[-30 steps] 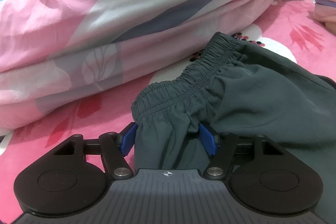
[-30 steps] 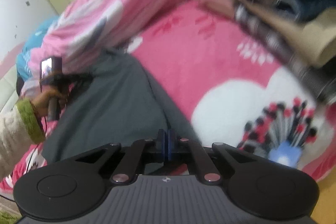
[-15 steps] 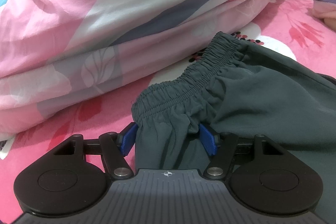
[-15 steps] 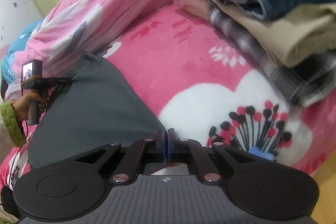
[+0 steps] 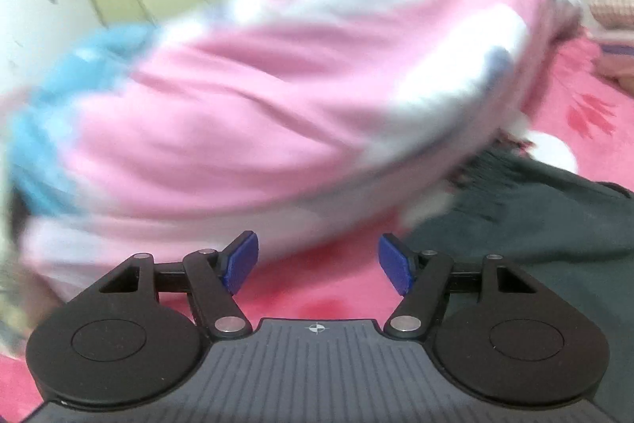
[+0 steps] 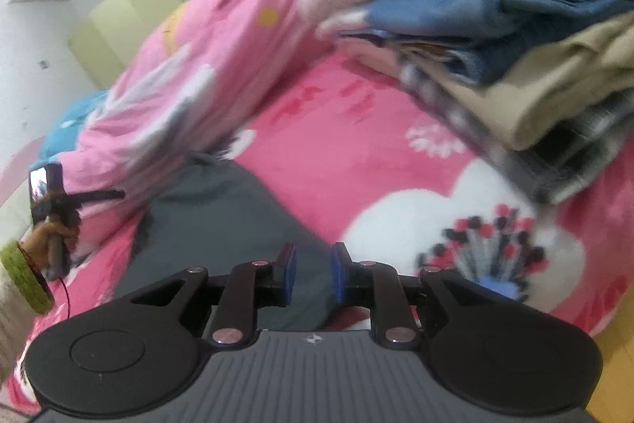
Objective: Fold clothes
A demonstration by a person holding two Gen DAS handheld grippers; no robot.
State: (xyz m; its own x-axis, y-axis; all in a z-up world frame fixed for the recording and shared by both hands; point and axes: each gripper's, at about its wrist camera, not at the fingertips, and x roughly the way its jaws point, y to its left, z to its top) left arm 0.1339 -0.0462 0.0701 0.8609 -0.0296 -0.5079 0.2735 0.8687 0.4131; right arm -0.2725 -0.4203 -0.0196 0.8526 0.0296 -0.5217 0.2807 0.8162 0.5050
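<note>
Your left gripper (image 5: pixel 317 264) is spread and empty, your right gripper (image 6: pixel 311 278) has just been parting over the grey trousers (image 6: pixel 222 224), which lie flat ahead, one fold likely laid, more probably left.

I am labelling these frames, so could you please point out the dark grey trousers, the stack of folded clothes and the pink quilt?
dark grey trousers (image 6: pixel 222 221), right wrist view, flat middle panel.
stack of folded clothes (image 6: pixel 527 54), right wrist view, front folds.
pink quilt (image 5: pixel 245 113), left wrist view, pink side.
</note>
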